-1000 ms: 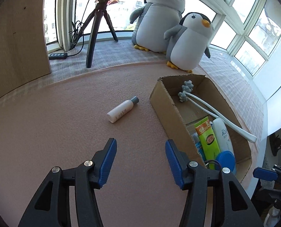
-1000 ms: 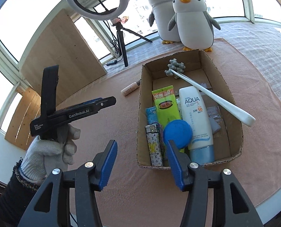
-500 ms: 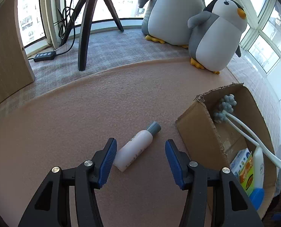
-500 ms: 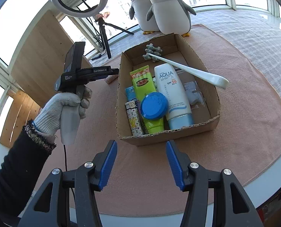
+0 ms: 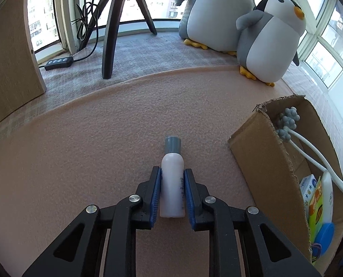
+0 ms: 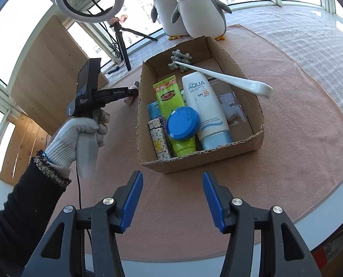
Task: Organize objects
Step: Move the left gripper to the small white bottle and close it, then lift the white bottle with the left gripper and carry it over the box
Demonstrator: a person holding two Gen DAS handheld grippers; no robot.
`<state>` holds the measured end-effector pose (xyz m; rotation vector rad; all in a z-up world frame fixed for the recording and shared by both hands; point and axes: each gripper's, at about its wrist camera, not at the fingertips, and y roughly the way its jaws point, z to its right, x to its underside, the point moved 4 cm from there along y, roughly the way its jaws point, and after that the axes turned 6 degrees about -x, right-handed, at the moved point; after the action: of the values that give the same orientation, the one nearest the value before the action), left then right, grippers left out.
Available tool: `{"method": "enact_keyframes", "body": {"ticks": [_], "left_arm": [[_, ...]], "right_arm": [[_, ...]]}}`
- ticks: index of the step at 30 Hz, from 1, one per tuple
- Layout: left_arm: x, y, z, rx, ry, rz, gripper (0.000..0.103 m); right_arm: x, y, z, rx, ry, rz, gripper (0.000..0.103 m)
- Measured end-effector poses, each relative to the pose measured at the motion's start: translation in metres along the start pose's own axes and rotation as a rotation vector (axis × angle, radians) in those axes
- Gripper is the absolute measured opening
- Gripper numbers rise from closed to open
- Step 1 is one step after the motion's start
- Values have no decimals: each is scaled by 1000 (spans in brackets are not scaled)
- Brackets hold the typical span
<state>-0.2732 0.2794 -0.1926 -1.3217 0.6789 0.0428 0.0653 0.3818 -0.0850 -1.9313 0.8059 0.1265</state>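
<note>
Where the jaws were standing wide apart half a second ago, the bottle (image 5: 172,184) is now being clamped by the left gripper (image 5: 172,192), lying on the mat (image 5: 102,138) beside the box (image 5: 259,161); transfer is judged imminent. The right gripper (image 6: 172,198) is being held open, empty.

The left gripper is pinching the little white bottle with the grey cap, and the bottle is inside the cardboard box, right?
Not quite. The left gripper does pinch the little white bottle with the grey cap, but the bottle lies on the pink mat beside the cardboard box, as the left wrist view shows.
</note>
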Motion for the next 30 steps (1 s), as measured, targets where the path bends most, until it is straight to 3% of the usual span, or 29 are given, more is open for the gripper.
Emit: {"method": "enact_keyframes", "body": {"ticks": [5,13,30], "left_arm": [[28,-15,-5,26,-18,0,21],[111,-60,-17,107,-107,37,21],[223,-122,-17,151,-198,8,21]], "right_arm": [[-6,10,-16,-32,-30,-11,50],[-3,34,-50,-52,-123,-51,50],[16,92,-102,-122,-216,-181,50]]}}
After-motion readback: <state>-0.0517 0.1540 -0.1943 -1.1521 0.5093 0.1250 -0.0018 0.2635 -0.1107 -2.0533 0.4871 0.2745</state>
